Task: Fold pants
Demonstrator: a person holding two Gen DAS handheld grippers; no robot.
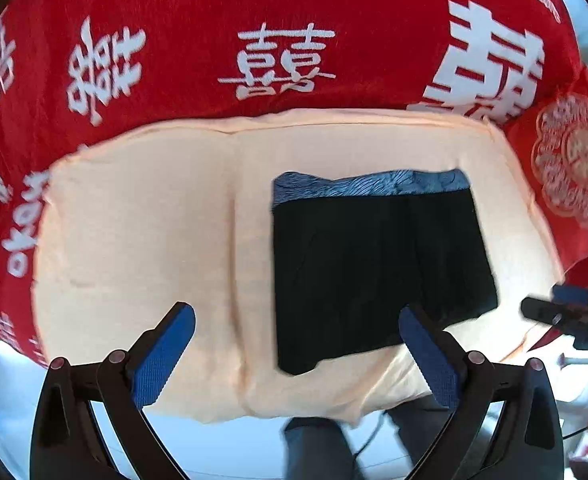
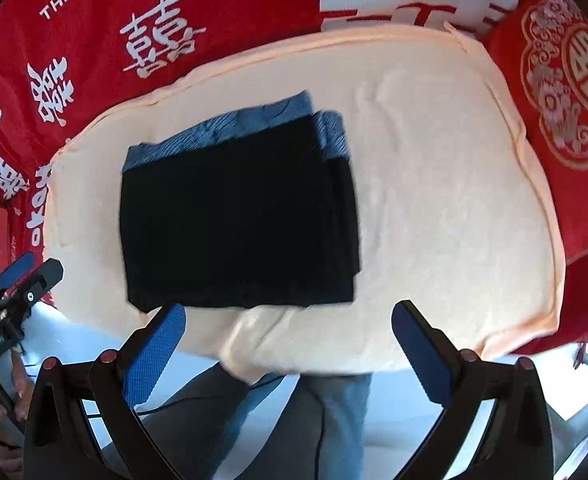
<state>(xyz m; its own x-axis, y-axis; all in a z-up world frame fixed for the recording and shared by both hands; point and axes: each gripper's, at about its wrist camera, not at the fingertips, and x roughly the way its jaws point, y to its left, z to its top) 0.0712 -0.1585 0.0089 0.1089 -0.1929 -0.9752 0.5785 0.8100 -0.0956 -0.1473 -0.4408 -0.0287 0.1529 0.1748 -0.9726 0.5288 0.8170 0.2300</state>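
Note:
Black shorts with a blue patterned waistband point(image 1: 378, 260) lie folded in a flat rectangle on a peach towel point(image 1: 146, 232). In the right wrist view the shorts point(image 2: 238, 220) sit left of centre on the towel point(image 2: 446, 200), with the waistband doubled over at the far right corner. My left gripper point(image 1: 296, 320) is open and empty, hovering above the towel's near edge, just short of the shorts. My right gripper point(image 2: 288, 320) is open and empty above the shorts' near edge. Each gripper shows at the side of the other's view: the right one point(image 1: 566, 308), the left one point(image 2: 26, 280).
A red cloth with white characters point(image 1: 286, 24) covers the surface under and beyond the towel. A red cushion with a gold pattern point(image 2: 566, 80) lies at the right. Below the towel's near edge I see a person's legs point(image 2: 334, 420) and a pale floor.

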